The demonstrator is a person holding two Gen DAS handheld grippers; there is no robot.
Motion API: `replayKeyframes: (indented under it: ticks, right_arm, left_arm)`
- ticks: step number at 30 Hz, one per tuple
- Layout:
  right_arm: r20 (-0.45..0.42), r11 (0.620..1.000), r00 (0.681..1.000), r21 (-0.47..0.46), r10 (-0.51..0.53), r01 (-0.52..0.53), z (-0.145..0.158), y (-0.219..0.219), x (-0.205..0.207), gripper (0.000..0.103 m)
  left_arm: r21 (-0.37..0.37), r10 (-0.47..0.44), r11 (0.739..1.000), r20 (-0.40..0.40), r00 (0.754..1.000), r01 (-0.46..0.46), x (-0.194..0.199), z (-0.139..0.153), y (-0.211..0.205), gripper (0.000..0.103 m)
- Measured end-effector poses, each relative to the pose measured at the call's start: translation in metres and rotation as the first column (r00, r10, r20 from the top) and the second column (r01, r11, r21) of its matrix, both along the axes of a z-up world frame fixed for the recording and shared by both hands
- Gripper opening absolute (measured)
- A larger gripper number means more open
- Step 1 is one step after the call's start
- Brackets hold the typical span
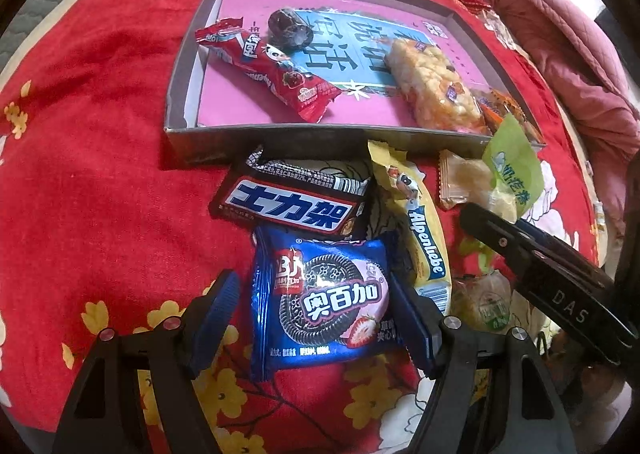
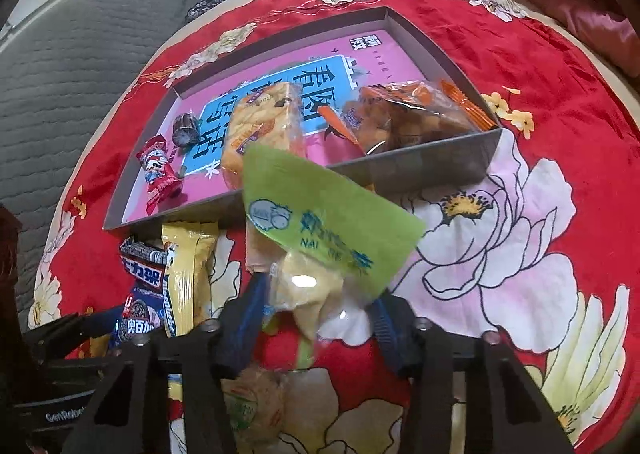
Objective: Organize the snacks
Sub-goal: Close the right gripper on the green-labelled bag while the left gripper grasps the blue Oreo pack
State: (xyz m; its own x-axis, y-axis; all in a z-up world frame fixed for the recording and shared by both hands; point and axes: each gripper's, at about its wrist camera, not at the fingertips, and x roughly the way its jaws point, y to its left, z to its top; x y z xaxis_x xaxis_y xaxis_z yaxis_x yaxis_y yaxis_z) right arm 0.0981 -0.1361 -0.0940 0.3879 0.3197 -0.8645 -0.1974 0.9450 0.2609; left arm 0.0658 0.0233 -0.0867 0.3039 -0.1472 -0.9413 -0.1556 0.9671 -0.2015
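A blue cookie packet [image 1: 324,302] lies on the red flowered cloth between the fingers of my left gripper [image 1: 316,306]. The gripper is open, with a strip of cloth showing beside its left pad. My right gripper [image 2: 316,310] is shut on a clear packet with a green top [image 2: 328,230] that holds a yellow snack. That packet tilts up just in front of the grey box [image 2: 432,170]. From the left wrist the same green packet [image 1: 514,174] shows at the right, above a black finger [image 1: 500,230] of the right gripper.
In the box [image 1: 320,130] lie a red candy bar [image 1: 272,70], a dark round sweet [image 1: 288,28], a rice bar [image 1: 432,82] and an orange packet [image 1: 504,102]. In front of it lie a brown chocolate bar [image 1: 288,206], a yellow Alpenliebe pack [image 1: 424,238] and a round pastry [image 1: 488,302].
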Motion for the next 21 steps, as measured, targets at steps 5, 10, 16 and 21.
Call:
replayKeyframes:
  ticks: [5, 10, 16, 21]
  right_arm:
    - [0.004, 1.000, 1.000, 0.015, -0.004, 0.004, 0.002, -0.006, -0.003, 0.044]
    - [0.012, 1.000, 1.000, 0.021, -0.020, 0.020, 0.006, -0.012, -0.004, 0.043]
    - [0.020, 0.998, 0.999, 0.047, -0.034, 0.033, 0.011, -0.019, -0.004, 0.043]
    - [0.034, 0.998, 0.999, 0.057, -0.034, 0.032, 0.015, -0.020, -0.005, 0.043]
  left_arm:
    - [0.036, -0.010, 0.999, 0.008, 1.000, 0.010, -0.001, -0.002, -0.006, 0.076]
    - [0.062, -0.019, 0.998, 0.011, 1.000, 0.018, 0.002, -0.004, -0.010, 0.078]
    - [0.020, 0.006, 1.000, 0.014, 1.000, -0.007, 0.001, -0.001, -0.001, 0.067]
    - [-0.010, 0.022, 1.000, 0.021, 1.000, -0.022, -0.005, 0.002, 0.008, 0.058]
